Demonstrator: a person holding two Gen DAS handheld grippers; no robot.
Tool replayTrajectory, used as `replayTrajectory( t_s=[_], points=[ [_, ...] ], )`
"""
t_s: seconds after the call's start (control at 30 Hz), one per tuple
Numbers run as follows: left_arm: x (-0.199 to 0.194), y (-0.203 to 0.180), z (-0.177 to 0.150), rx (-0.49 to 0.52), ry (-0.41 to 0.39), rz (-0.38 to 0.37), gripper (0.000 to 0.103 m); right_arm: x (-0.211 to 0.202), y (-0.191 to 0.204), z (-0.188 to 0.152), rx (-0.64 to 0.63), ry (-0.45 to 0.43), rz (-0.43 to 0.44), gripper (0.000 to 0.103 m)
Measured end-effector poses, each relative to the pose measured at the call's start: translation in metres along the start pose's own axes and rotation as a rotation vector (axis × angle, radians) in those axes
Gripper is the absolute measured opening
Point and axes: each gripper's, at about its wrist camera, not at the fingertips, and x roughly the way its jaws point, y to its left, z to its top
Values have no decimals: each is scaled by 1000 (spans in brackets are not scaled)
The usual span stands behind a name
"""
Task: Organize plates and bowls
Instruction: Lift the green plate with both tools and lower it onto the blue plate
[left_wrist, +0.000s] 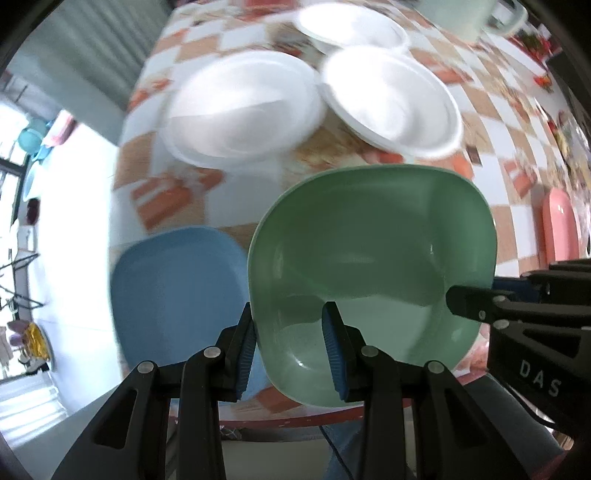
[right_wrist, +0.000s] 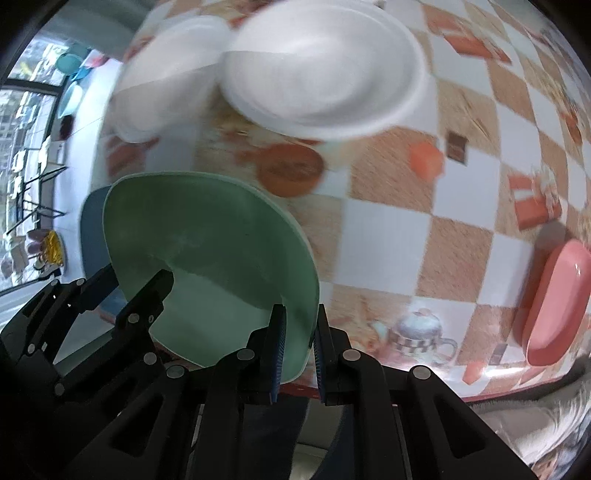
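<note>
Checkered table (left_wrist: 491, 173) blurred; both grippers (left_wrist: 291, 347) (right_wrist: 299, 350) pinch green bowl (left_wrist: 369, 266).

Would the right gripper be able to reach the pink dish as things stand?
Probably not yet: the right gripper is shut on the green plate's rim, though the tablecloth toward the pink dish looks bare.

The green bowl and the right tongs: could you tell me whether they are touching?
Touching. In the right wrist view the right tongs straddle the green bowl, its rim pinched between both blue pads. The left wrist view shows the left tongs gripping its near rim too.
</note>
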Motion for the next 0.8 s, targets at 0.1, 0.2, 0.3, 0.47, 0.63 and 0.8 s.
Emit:
replayTrajectory(
  t_s=[0.1, 0.2, 0.3, 0.47, 0.63, 0.8],
  points=[
    [-10, 25, 3, -45, -18, 22, 38, -2, 22, 6, -51, 2, 15, 17],
    [-15, 50, 4, -89, -22, 49, 38, 0, 48, 12, -99, 10, 31, 17],
    [-10, 78, -2, -147, -1, 74, 38, 4, 72, 18, -148, 16, 35, 17],
    [-1, 113, -14, -215, 26, 101, 38, 21, 101, 22, -192, 46, 47, 17],
    [1, 134, -13, -250, 31, 119, 38, 38, 115, 26, -203, 76, 44, 17],
    [4, 144, -9, -248, 9, 127, 40, 44, 116, 31, -198, 95, 57, 17]
  ],
)
